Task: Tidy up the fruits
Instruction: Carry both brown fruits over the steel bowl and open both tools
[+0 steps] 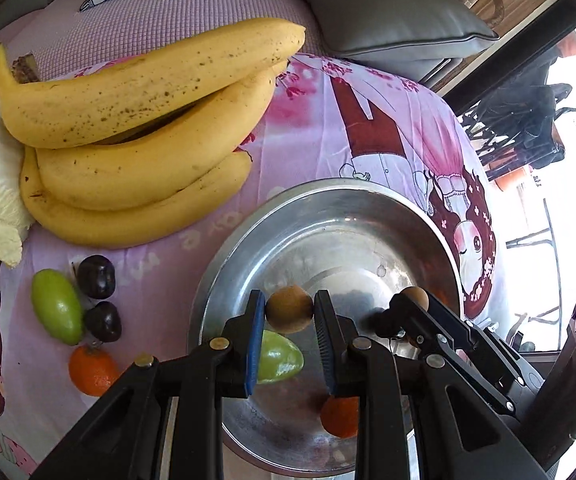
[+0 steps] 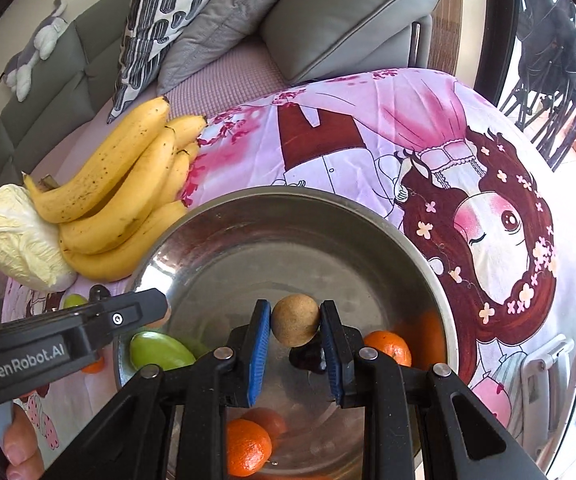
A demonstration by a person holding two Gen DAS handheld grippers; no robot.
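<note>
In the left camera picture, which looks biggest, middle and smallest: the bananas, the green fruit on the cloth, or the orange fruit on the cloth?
1. bananas, by far the biggest.
2. green fruit and orange fruit look close in size; the orange one is partly hidden by the left gripper, so I won't rank them.

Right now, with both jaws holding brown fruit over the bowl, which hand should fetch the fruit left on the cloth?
Left. The green fruit, two dark fruits and orange lie on the cloth on the left gripper's side of the bowl; the right gripper hangs farther across.
</note>
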